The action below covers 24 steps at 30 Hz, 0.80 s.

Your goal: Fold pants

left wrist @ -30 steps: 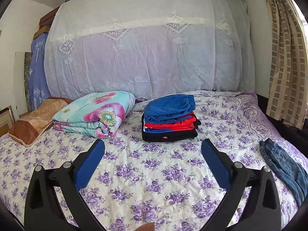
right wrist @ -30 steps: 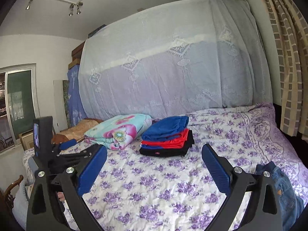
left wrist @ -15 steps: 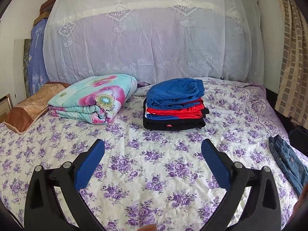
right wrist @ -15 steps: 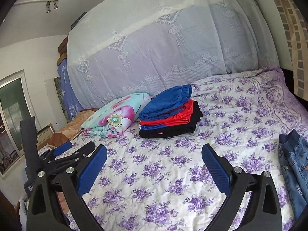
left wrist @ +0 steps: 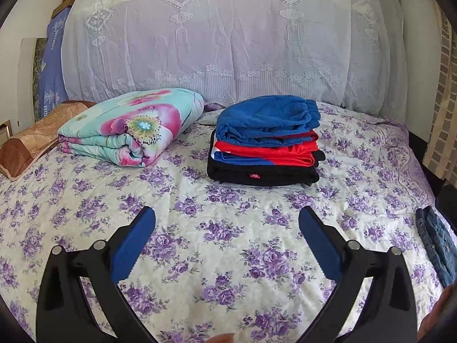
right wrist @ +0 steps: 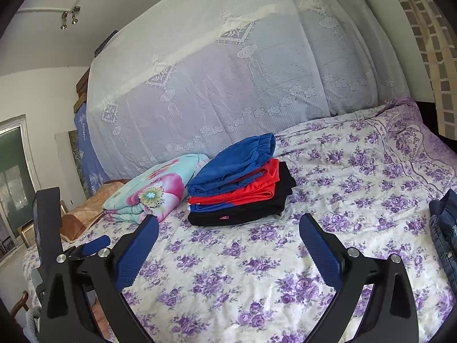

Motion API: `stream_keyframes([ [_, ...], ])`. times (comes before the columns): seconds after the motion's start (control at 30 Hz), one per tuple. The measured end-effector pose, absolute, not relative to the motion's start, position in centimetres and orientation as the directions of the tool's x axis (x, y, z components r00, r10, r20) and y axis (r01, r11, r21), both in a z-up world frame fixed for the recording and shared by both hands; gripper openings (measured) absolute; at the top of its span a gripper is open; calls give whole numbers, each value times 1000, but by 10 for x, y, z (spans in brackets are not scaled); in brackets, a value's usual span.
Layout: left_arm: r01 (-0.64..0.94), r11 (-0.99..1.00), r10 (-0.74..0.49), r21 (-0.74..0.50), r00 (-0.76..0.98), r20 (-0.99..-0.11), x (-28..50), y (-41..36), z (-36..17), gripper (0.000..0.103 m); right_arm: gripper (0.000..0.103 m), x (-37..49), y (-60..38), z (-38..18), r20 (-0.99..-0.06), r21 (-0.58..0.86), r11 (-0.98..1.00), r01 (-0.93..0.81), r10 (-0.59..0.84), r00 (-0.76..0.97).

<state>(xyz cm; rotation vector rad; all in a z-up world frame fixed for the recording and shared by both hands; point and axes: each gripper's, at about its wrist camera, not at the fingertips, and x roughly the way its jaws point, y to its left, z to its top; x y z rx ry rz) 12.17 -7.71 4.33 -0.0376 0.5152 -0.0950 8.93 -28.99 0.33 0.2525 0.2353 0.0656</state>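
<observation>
Blue denim pants [left wrist: 437,243] lie crumpled at the bed's right edge; they also show at the far right of the right wrist view [right wrist: 445,231]. A stack of folded clothes [left wrist: 265,140], blue on red on black, sits mid-bed and also shows in the right wrist view [right wrist: 240,185]. My left gripper [left wrist: 227,220] is open and empty above the floral sheet, in front of the stack. My right gripper [right wrist: 228,223] is open and empty, left of the denim pants. The left gripper's body [right wrist: 71,248] shows at the lower left of the right wrist view.
A folded floral quilt [left wrist: 128,125] and a brown pillow [left wrist: 37,140] lie at the back left. A lace-draped headboard [left wrist: 228,43] rises behind the bed. A curtain [right wrist: 428,43] hangs at the right. The floral sheet [left wrist: 228,257] spreads under both grippers.
Both grippers have tilted down and moved forward over the bed. The stack of clothes now looks closer in both views. Both jaws have stayed open.
</observation>
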Motion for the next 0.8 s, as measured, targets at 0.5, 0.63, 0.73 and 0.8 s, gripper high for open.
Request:
stream_keyframes([
  [0.5, 83, 996, -54, 31, 848, -527, 122, -83, 14, 98, 99, 111, -287, -25, -343, 250, 968, -11, 99, 934],
  [0.63, 79, 996, -41, 50, 847, -530, 120, -87, 12, 98, 99, 111, -282, -27, -351, 237, 971, -18, 103, 931],
  [0.73, 72, 996, -31, 58, 848, -530, 120, -87, 11, 98, 99, 111, -281, -27, -351, 236, 972, -19, 103, 931],
  [0.8, 68, 996, -27, 58, 845, -534, 121, -87, 10, 98, 99, 111, -282, -27, -350, 239, 971, -19, 105, 931],
])
